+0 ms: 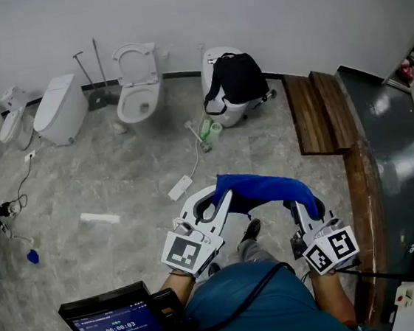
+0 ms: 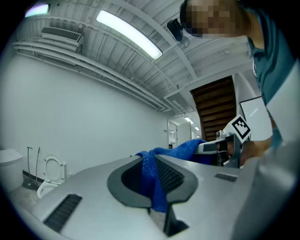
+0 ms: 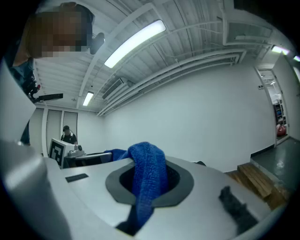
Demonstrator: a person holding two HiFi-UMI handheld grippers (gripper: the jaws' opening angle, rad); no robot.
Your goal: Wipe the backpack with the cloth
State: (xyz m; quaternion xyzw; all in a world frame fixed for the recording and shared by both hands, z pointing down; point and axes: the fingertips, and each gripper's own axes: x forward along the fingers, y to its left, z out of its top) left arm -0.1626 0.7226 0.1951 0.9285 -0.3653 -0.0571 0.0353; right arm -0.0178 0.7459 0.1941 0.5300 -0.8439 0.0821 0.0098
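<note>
Blue terry cloth [image 1: 265, 188] hangs stretched between the two tongs, held low in front of the person. The left gripper [image 1: 215, 201] is clenched on one end; in its own view the cloth [image 2: 152, 180] runs down through the narrow slot between the dark pads. The right gripper [image 1: 299, 208] is clamped on the other end, the cloth [image 3: 147, 173] draped over its tip and pinched between its jaws.

The backpack [image 1: 238, 78], black, sits well apart from both, at the far wall. It rests on top of a white toilet [image 1: 224, 111], with its straps hanging down the front.

On the grey stone floor between the person and the backpack lie a white power strip [image 1: 180, 187] with its cable and, nearer the backpack, a green bottle [image 1: 208, 130]. Left of the backpack stands a second toilet [image 1: 137, 87] with its seat raised. Beyond it are two long-handled tools [image 1: 91, 78] leaning on the wall and a third toilet [image 1: 59, 107] with its lid down. Wooden steps [image 1: 323, 111] lie to the right of the backpack. A screen [image 1: 117, 325] showing a timer sits at the person's lower left.
</note>
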